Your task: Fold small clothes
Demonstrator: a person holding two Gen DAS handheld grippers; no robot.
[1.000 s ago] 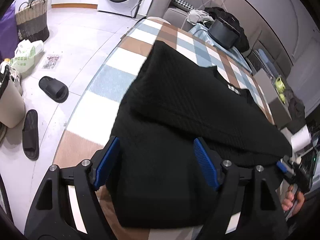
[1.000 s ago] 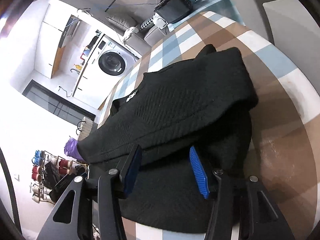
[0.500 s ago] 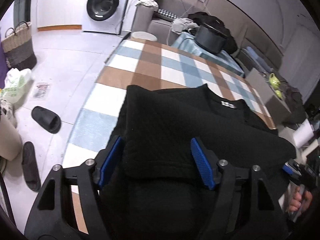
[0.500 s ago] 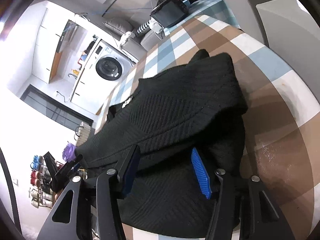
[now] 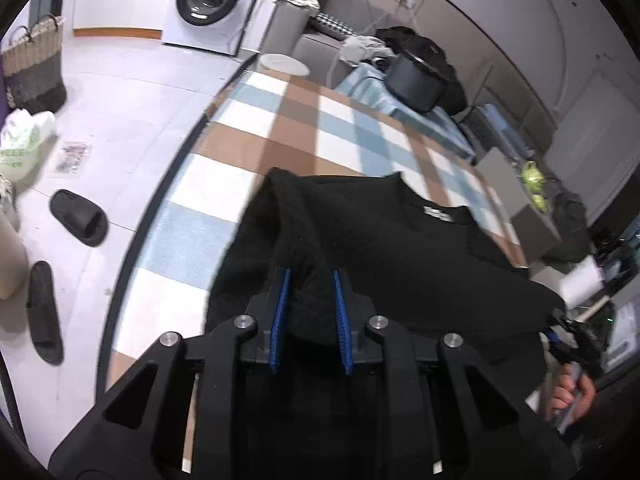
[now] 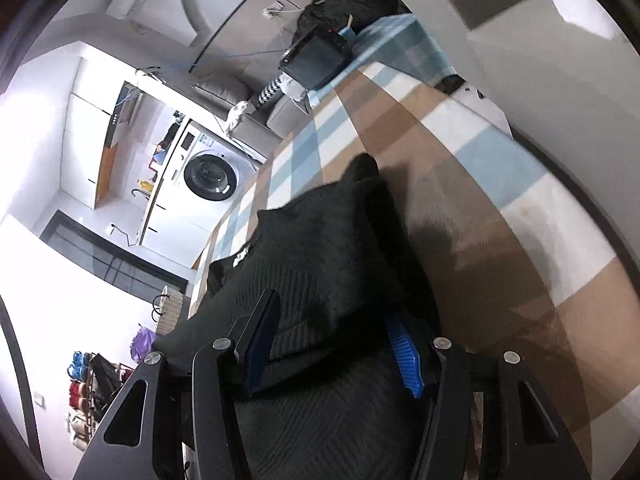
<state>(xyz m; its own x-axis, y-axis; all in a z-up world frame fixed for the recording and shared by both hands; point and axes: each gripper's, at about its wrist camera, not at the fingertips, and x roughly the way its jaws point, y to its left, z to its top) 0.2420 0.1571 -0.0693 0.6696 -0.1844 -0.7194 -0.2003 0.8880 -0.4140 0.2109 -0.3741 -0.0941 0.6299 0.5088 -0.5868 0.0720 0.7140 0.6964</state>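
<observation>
Black knitted sweater (image 5: 400, 256), spread on the checked brown, blue and white worktop (image 5: 280, 128), is pinched in a raised fold by the left gripper (image 5: 309, 312), whose blue-padded fingers (image 5: 280, 312) have just been closing. The right gripper (image 6: 332, 340) is angled down, its half-open fingers (image 6: 404, 352) astride another fold; pad contact cannot be told. Beyond, a white washing machine (image 5: 212, 0) is seen.

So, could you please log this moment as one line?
left gripper: closing, pinching black sweater | right gripper: open astride fold | table

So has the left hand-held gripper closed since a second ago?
Yes. The left hand-held gripper has just been closing; its pads now pinch a fold of the black sweater over the checked tablecloth.
</observation>
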